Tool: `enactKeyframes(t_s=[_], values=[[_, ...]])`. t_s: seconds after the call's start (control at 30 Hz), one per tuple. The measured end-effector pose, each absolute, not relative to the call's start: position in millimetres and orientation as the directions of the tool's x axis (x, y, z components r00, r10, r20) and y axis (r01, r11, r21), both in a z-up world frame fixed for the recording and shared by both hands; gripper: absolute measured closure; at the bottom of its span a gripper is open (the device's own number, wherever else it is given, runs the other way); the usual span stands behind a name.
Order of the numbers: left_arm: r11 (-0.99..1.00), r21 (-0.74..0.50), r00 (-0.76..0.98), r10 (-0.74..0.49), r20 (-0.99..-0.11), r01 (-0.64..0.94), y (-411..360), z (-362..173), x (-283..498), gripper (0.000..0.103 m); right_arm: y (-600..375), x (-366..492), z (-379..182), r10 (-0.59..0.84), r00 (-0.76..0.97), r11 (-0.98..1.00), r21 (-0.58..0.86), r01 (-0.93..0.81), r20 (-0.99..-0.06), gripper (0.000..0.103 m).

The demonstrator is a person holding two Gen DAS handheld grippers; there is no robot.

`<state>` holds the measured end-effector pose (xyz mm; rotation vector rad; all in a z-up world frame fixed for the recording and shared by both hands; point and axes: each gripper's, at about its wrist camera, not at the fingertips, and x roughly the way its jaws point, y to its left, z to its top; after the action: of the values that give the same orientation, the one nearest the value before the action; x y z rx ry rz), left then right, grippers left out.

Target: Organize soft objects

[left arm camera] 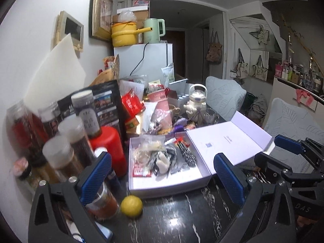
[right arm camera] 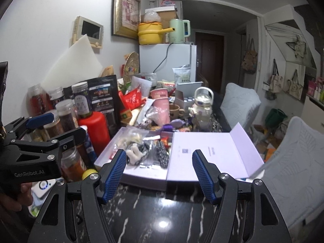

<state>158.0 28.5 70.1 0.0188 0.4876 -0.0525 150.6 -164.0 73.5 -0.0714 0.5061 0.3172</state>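
An open white box lies on the black marble table, its lid folded out to the right. Inside are a white plush piece, a black-and-white checked fabric roll and some plastic packets. A purple soft thing lies just behind the box. My left gripper hangs open in front of the box's left part, holding nothing. My right gripper is open before the box and lid, also holding nothing.
Spice jars and a red bottle crowd the left side. A lemon sits at the box's front left corner. Cups, packets and a white teapot pile up behind. Padded chairs stand to the right.
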Motion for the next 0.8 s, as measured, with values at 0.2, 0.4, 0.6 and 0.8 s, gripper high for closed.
enactKeyframes(t_s=[0.2, 0.4, 0.6, 0.8], values=[[0.999, -0.014, 0.870, -0.049, -0.491, 0.048, 31.0, 55.0, 151.8, 0.000, -165.3, 141.2, 55.5, 0.266, 0.814, 0.955, 0.027, -0.295, -0.516, 0.035], [0.999, -0.027, 0.864, -0.050, -0.501, 0.041, 27.0, 44.4, 149.2, 0.000, -164.3, 138.6, 40.3, 0.255, 0.797, 0.956, 0.020, -0.293, -0.547, 0.035], [0.998, -0.042, 0.857, -0.060, -0.511, 0.045, 25.1, 39.5, 150.2, 0.000, -166.5, 138.5, 35.5, 0.244, 0.796, 0.959, 0.016, -0.283, -0.553, 0.035], [0.998, -0.054, 0.845, -0.056, -0.531, 0.032, 26.3, 32.6, 154.1, 0.000, -168.0, 140.0, 34.3, 0.236, 0.797, 0.962, 0.019, -0.272, -0.556, 0.035]])
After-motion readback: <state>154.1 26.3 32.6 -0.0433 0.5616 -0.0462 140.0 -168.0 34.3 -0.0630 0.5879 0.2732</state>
